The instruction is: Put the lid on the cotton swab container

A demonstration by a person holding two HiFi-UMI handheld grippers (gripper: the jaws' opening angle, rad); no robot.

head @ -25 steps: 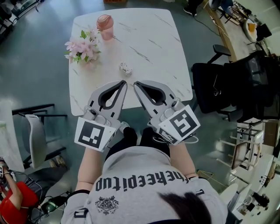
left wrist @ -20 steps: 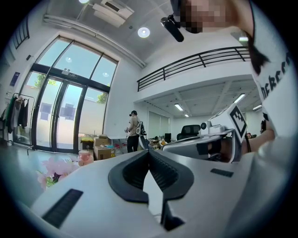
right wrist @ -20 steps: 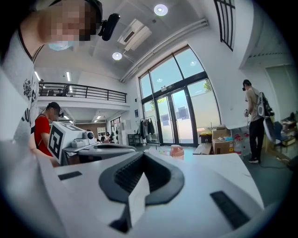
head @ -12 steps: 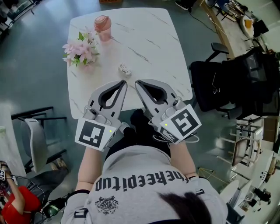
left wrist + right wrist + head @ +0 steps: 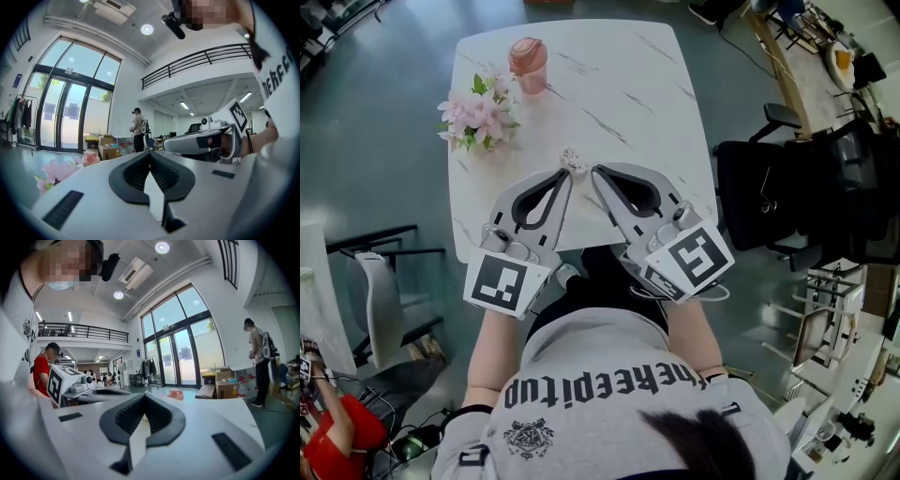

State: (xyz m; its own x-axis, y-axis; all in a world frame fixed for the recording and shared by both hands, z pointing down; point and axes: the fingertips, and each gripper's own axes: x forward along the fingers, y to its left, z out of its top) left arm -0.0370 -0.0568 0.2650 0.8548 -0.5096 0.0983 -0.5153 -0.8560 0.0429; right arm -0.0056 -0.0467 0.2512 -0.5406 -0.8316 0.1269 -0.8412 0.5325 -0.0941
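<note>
White grey-veined table (image 5: 623,112), pink flowers (image 5: 478,116)

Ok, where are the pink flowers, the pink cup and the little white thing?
pink flowers (image 5: 478,114), head view, on the blossoms.
pink cup (image 5: 528,66), head view, on its side.
small white container (image 5: 574,159), head view, on its top.

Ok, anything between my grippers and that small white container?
Nothing visible: the small white container lies just past the tips of the left gripper and right gripper. Flowers and pink cup stand well left.
</note>
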